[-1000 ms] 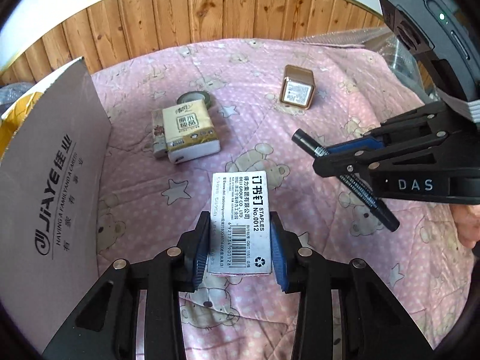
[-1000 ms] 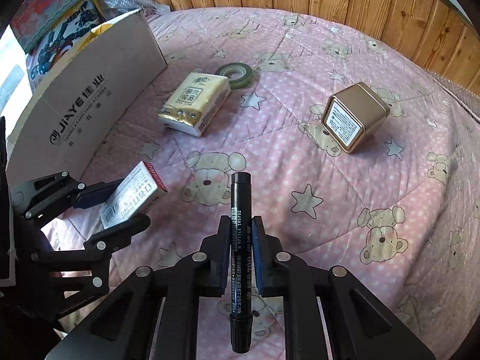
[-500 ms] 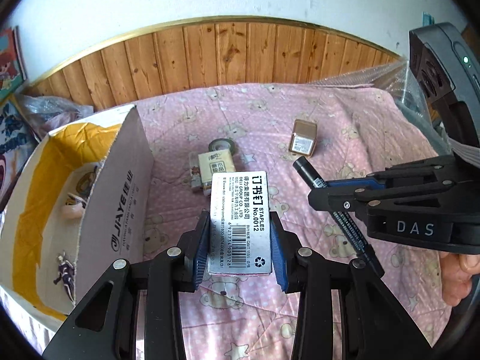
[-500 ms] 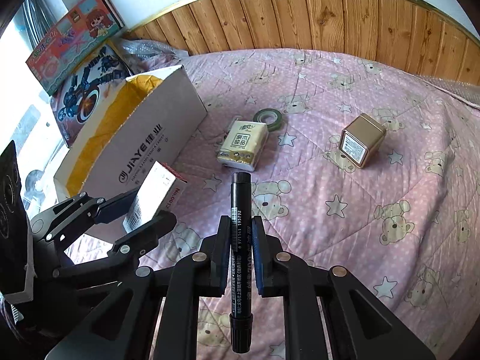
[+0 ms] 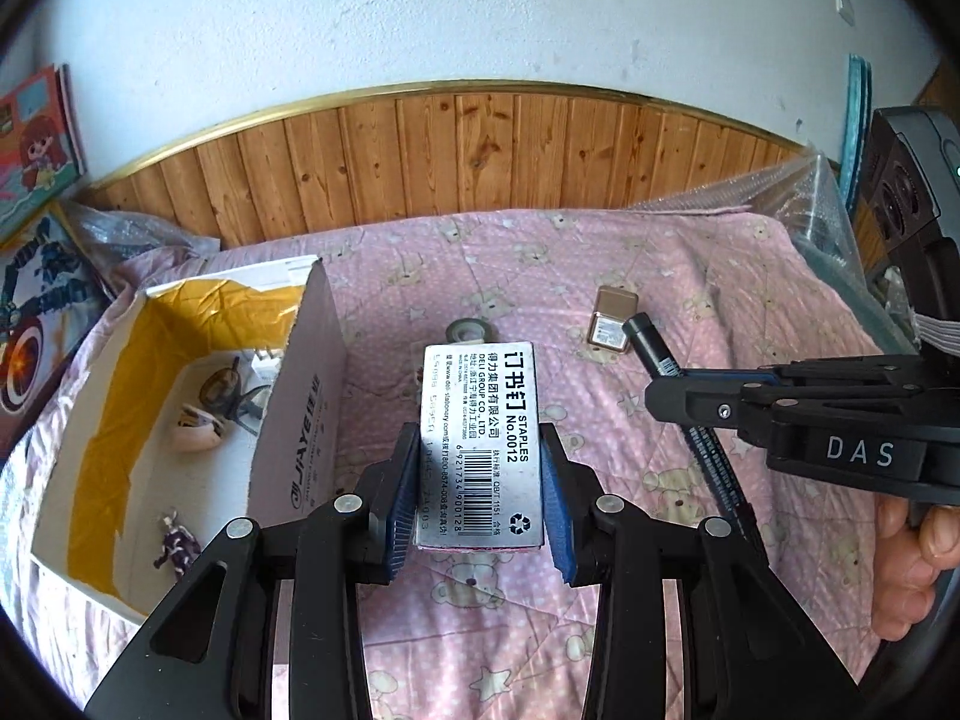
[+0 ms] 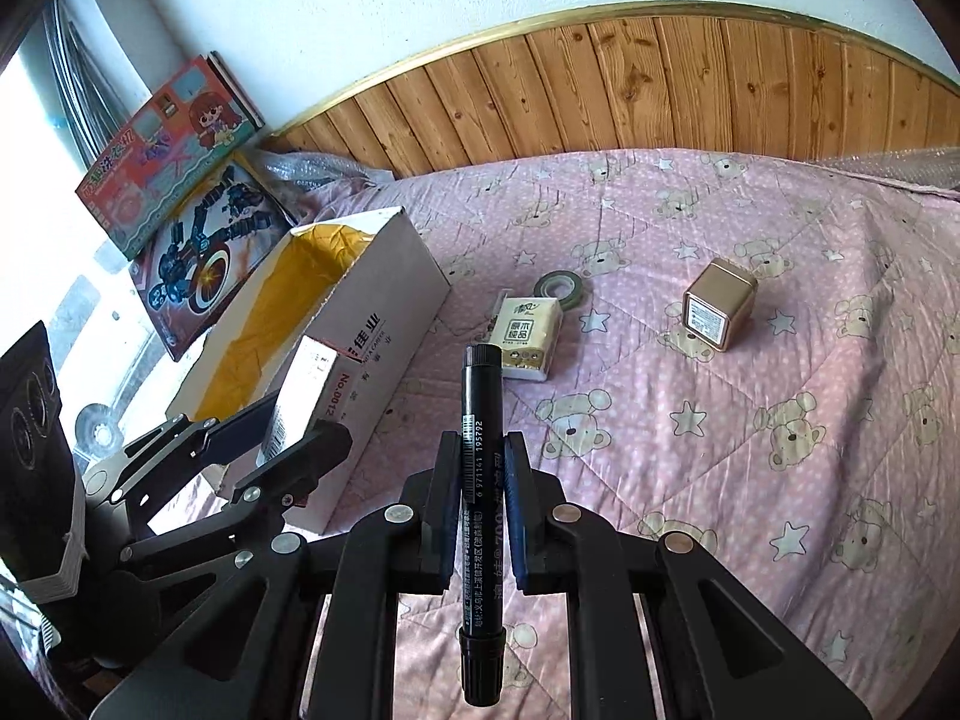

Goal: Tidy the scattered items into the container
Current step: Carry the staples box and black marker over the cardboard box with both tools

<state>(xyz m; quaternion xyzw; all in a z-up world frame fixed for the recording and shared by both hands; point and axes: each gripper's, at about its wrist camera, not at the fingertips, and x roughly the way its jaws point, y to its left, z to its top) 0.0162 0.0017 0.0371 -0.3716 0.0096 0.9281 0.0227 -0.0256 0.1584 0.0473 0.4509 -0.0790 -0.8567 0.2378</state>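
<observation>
Grippers above pink quilt, both loaded.
Left view: left gripper (image 5: 480,495) clamped on staples box (image 5: 480,441), beside open cardboard box (image 5: 303,396) holding small items; gold tin (image 5: 613,327) beyond. Right view: right gripper (image 6: 480,507) clamped on black marker (image 6: 480,480); tissue pack (image 6: 528,339), tape roll (image 6: 559,288) ahead.

In the left wrist view, the tissue pack is almost wholly hidden behind the staple box (image 5: 480,444), and the tape roll (image 5: 470,331) is half covered by its top edge. The lower length of the marker (image 5: 690,414) is masked by the right hand-held gripper (image 5: 708,402). The small items inside the cardboard box (image 5: 300,420) are too small to be identified. In the right wrist view, the box interior is screened by its near wall (image 6: 360,372).
</observation>
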